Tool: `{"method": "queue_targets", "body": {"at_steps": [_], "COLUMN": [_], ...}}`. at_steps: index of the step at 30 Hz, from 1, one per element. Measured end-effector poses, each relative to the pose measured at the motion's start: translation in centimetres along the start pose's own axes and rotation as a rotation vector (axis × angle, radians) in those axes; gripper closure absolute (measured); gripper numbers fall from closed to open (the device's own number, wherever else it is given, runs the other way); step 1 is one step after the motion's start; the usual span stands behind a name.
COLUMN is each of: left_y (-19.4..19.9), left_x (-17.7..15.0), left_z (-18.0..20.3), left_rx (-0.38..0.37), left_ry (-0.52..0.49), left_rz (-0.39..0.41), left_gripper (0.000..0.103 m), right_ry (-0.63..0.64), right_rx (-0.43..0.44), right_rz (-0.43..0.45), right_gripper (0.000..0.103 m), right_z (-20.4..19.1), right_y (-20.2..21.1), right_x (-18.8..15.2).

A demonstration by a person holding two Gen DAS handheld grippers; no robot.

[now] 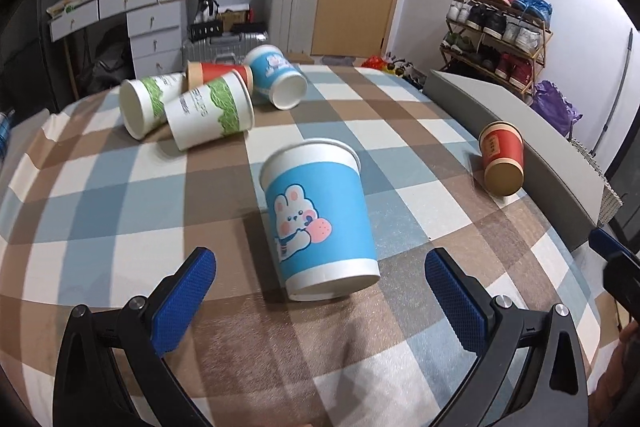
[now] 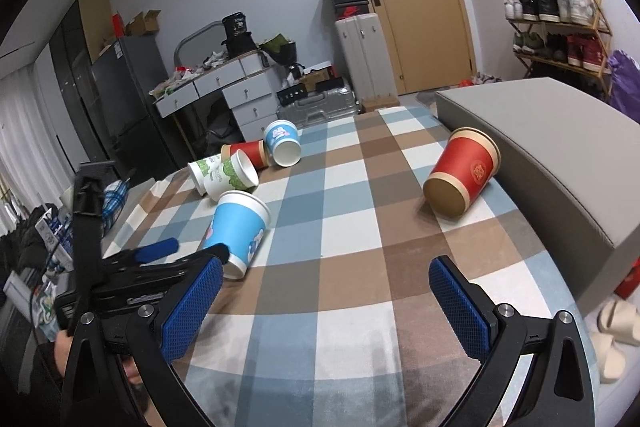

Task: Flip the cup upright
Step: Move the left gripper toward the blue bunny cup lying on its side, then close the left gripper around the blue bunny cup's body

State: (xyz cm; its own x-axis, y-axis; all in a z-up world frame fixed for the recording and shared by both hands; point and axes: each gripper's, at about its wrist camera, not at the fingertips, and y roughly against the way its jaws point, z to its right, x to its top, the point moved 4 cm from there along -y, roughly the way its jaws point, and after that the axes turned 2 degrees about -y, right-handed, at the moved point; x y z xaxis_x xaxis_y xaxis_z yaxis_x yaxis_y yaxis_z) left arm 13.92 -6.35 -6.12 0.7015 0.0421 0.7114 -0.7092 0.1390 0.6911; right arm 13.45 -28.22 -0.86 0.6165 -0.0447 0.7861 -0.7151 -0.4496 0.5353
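We see the left gripper (image 1: 320, 283), jaws apart, facing the tilted blue bunny cup (image 1: 318, 219) on the checkered cloth (image 1: 120, 187); right gripper (image 2: 326, 291) jaws apart, empty.

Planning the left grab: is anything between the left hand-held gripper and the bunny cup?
Nothing visible. The bunny cup lies straight ahead of the open left hand-held gripper, with only bare checked cloth between.

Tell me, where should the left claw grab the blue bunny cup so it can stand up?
Probably around the middle of the blue bunny cup, pads on its two round sides. It lies tipped over with its flat bottom toward the left claw and its open mouth pointing away, so coming straight from the bottom end fits. The claw is open wider than the cup. Squeeze gently; paper walls dent.
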Motion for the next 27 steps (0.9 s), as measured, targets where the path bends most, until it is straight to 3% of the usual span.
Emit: {"method": "queue_targets", "body": {"at_steps": [2,7,9,12,13,27], "left_y": [0.0,-0.1,-0.2,-0.8,-0.8,2.8], "left_x": [-0.1,0.3,0.3,0.4,0.3,0.9], "left_z": [0.1,0.6,0.6,0.4,0.3,0.1], "left_rx": [-0.015,-0.024,-0.034,-0.060,-0.068,-0.036], "left_ry": [0.003,-0.013,-0.012,0.015,0.027,-0.001], "left_rz": [-0.010,-0.017,-0.021,-0.055,-0.066,0.055], "left_gripper": [0.012,0.014,0.021,0.049,0.051,0.053], "right_ry": [0.001,0.002,0.001,0.001,0.002,0.031], "right_rx": [0.003,0.009,0.010,0.015,0.017,0.054], "right_rz": [-0.001,-0.002,-0.002,-0.001,0.000,0.021], "right_gripper": [0.000,0.000,0.000,0.000,0.000,0.000], "right_z": [-0.1,-0.2,-0.2,-0.4,-0.5,-2.0], "right_y": [0.0,0.0,0.0,0.1,0.1,0.9], "right_x": [0.0,-0.1,-0.1,-0.1,0.0,0.1]}}
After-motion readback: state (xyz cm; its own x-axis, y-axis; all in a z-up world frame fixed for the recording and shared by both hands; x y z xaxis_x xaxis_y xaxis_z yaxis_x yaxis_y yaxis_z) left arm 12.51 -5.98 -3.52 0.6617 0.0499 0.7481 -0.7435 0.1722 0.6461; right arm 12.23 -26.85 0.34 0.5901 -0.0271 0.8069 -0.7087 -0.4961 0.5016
